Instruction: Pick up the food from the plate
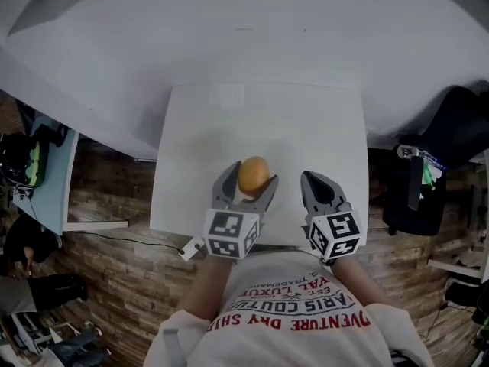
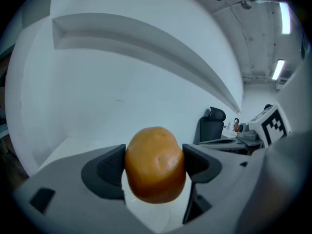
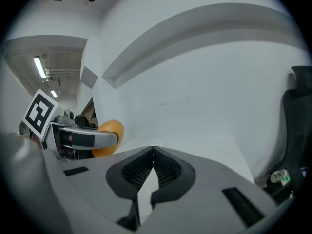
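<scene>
Left gripper view: left tongs point(image 2: 154, 167) clamp the orange-brown food point(image 2: 156, 152) — right tongs point(image 3: 152, 152) (just beside) pressed together.

Seen from above, a person in a white T-shirt point(image 1: 298, 312) with red lettering is at the near edge of a white table point(image 1: 260, 117). The left gripper point(image 1: 250, 180) grips a rounded orange-brown piece of food point(image 1: 254, 173) between its jaws, over the table's near half. The right gripper point(image 1: 315, 180) is just beside it, jaws pressed together. A wood-plank floor point(image 1: 107, 186) surrounds the table, and a black chair point(image 1: 458, 125) is at the right.
</scene>
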Available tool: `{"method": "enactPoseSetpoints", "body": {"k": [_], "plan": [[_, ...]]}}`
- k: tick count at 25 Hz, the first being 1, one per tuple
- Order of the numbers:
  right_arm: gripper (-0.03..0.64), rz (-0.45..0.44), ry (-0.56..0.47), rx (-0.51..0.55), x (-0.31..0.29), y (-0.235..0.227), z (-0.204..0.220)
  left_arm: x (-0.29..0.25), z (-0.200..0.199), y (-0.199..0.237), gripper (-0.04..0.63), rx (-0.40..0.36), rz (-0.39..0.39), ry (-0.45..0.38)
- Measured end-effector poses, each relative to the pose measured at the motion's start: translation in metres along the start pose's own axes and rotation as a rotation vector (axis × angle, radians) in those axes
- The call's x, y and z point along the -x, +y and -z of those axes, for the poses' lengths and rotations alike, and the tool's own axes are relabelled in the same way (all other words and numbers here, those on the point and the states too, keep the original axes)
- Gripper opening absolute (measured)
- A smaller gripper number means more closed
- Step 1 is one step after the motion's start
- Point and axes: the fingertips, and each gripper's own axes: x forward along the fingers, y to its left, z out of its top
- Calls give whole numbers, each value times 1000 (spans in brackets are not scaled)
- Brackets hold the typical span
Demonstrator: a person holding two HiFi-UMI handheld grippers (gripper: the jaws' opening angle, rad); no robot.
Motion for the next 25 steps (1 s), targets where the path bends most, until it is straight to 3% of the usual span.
{"method": "enactPoseSetpoints", "body": {"k": [11,25], "plan": [[11,30,-177,53,17,14,-60,38,-75,1,365,-96,-11,-222],[11,2,-205,167,16,46,-75,50,-89,6,365,-132,18,-258]]}}
